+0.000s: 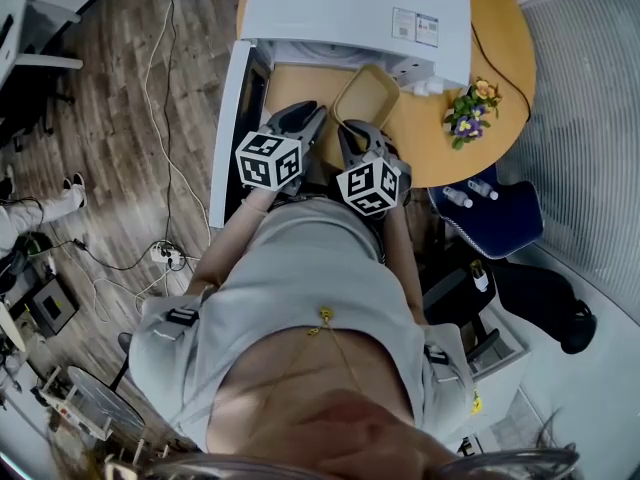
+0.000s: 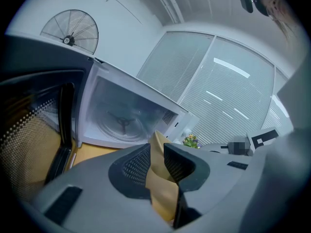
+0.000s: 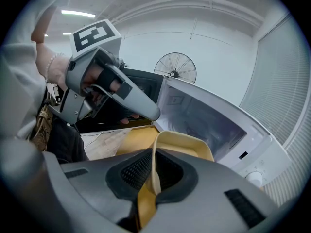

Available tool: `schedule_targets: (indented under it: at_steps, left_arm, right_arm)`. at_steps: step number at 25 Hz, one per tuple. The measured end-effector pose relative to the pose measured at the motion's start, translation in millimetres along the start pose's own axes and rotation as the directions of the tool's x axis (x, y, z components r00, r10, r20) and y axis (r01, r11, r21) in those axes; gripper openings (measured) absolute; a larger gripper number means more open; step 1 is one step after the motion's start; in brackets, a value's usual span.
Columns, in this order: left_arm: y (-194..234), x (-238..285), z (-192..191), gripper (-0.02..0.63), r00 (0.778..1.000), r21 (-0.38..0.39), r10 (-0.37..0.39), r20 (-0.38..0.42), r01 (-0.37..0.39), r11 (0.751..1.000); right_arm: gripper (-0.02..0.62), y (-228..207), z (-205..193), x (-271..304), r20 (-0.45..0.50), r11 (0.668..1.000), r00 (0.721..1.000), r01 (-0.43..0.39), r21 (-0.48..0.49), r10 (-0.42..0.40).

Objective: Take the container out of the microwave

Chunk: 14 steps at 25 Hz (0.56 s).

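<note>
With the left gripper (image 2: 156, 154) and right gripper (image 3: 154, 166) both pinched shut on the thin rim of the container (image 1: 367, 96), held just outside the open microwave (image 1: 350, 8) above the table (image 1: 500, 48), an uneven pull could tip it or let it slip free.

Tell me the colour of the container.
Pale yellow; the container shows best in the head view.
</note>
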<state>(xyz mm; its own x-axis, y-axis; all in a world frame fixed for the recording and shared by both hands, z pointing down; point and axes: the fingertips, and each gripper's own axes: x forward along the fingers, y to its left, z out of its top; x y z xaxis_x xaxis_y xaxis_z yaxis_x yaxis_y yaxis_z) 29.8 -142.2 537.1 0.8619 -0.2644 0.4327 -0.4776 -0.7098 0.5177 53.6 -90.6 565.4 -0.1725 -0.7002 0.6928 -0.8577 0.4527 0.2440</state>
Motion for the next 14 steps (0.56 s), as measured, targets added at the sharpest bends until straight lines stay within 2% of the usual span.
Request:
schedule_targets:
  at_steps: [14]
  left_arm:
    - [4.6,4.9,2.9,0.101,1.0,-0.011,0.011,0.004,-0.011,1.0]
  right_arm:
    - [0.034,-0.7,-1.6,5.2,-0.012,0.999,0.999,-0.033,-0.006,0.033]
